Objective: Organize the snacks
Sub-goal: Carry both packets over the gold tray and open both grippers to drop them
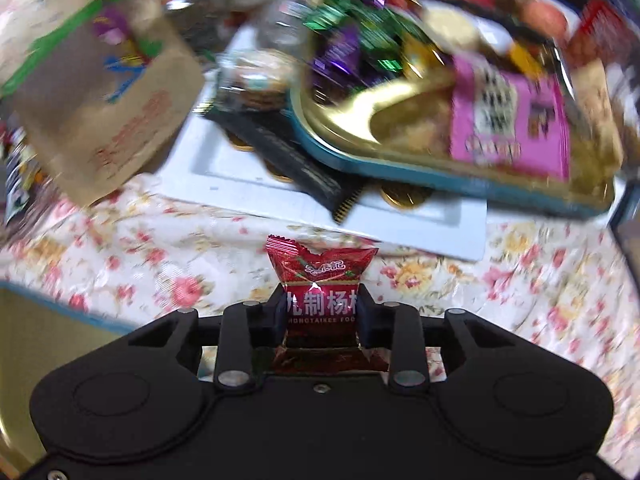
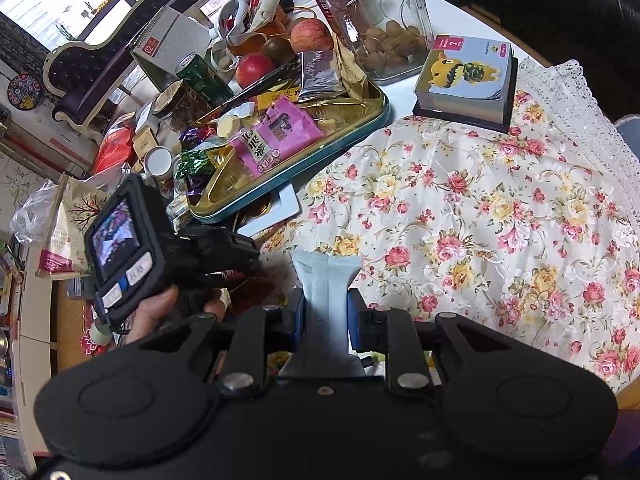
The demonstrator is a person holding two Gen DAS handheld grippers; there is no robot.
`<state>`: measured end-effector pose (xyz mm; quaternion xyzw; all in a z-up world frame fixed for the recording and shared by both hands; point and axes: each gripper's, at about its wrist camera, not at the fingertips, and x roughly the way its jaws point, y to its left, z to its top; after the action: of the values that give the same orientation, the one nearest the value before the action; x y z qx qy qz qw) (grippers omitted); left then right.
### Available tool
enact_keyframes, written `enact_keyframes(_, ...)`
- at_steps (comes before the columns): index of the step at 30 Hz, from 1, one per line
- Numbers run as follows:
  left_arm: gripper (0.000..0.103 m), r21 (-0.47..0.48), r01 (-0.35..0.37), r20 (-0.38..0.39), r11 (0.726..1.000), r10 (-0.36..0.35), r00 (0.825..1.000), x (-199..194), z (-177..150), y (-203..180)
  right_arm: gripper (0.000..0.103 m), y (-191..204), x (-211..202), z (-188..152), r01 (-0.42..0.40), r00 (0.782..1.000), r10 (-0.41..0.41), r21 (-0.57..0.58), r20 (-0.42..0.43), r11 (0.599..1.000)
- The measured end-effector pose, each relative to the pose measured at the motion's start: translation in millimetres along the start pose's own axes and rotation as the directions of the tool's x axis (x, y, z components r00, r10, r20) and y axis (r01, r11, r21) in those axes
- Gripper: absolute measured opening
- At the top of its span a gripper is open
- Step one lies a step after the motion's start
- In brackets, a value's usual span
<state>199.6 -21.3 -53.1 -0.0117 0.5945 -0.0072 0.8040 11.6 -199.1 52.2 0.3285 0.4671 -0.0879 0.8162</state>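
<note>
Both wrist views look forward, close over the floral tablecloth (image 2: 460, 208), sharing the snack tray (image 1: 400, 168).

The left gripper (image 1: 322, 312) is closed on a red snack packet (image 1: 322, 276); the right gripper (image 2: 326, 312) is closed on a pale blue packet (image 2: 326, 280), both above the table.

I'm seeing glossy red foil wrapper (image 1: 320, 276), matt pale-blue packet (image 2: 326, 280), shiny gold metal tray (image 2: 360, 120), clear glass jar (image 2: 376, 16), floral cloth (image 2: 480, 220).

A picture book (image 2: 466, 76) lies on the floral tablecloth (image 2: 480, 216).
</note>
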Motion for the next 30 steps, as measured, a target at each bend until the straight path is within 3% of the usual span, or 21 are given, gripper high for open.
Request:
enact_keyframes(4,0.042,-0.043,-0.004,0.016,0.999,0.005,1.0,-40,2,20,0.023,2,-7,4,-0.012,0.999,0.011,0.025,0.033,1.0)
enact_keyframes(11,0.042,-0.001,-0.094,0.167,0.996,0.093,0.982,-132,-18,66,0.023,23,-7,1,-0.01,0.998,0.009,0.006,0.062,1.0)
enact_keyframes(16,0.042,-0.063,-0.129,0.177,0.99,0.138,0.974,-170,-44,119,0.023,46,5,-15,0.001,0.999,0.002,-0.063,0.045,0.998)
enact_keyframes(23,0.042,-0.083,-0.201,0.172,0.976,0.213,0.962,-177,-72,188,0.023,85,21,-60,-0.066,0.997,0.056,-0.268,-0.046,0.961)
enact_keyframes(30,0.042,-0.151,-0.087,0.051,0.985,0.095,0.994,-155,-71,247,0.023,116,46,-115,-0.198,0.963,0.102,-0.397,-0.251,0.896)
